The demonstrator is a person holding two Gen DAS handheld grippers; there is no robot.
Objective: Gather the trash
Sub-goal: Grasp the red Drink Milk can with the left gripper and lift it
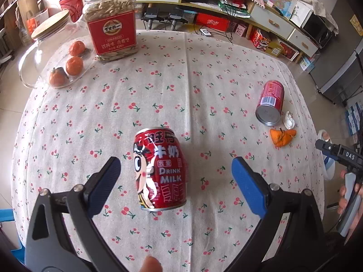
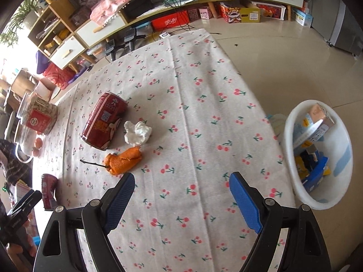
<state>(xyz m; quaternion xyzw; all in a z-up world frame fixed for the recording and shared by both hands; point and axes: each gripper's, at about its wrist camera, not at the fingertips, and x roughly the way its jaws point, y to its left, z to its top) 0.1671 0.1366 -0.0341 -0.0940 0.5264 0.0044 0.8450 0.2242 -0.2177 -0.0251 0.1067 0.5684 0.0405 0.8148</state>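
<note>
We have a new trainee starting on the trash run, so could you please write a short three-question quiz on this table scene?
1. True or false: the upright milk can is clamped in the left tool.
2. Which lies nearest the toppled can: A) crumpled tissue, B) seed jar, C) white bin?
3. Fill in: the orange peel lies on the ___ tablecloth.

Key: 1 false, both tools' jaws stand open and the right tool is empty too; 2 A; 3 cherry-patterned.
</note>
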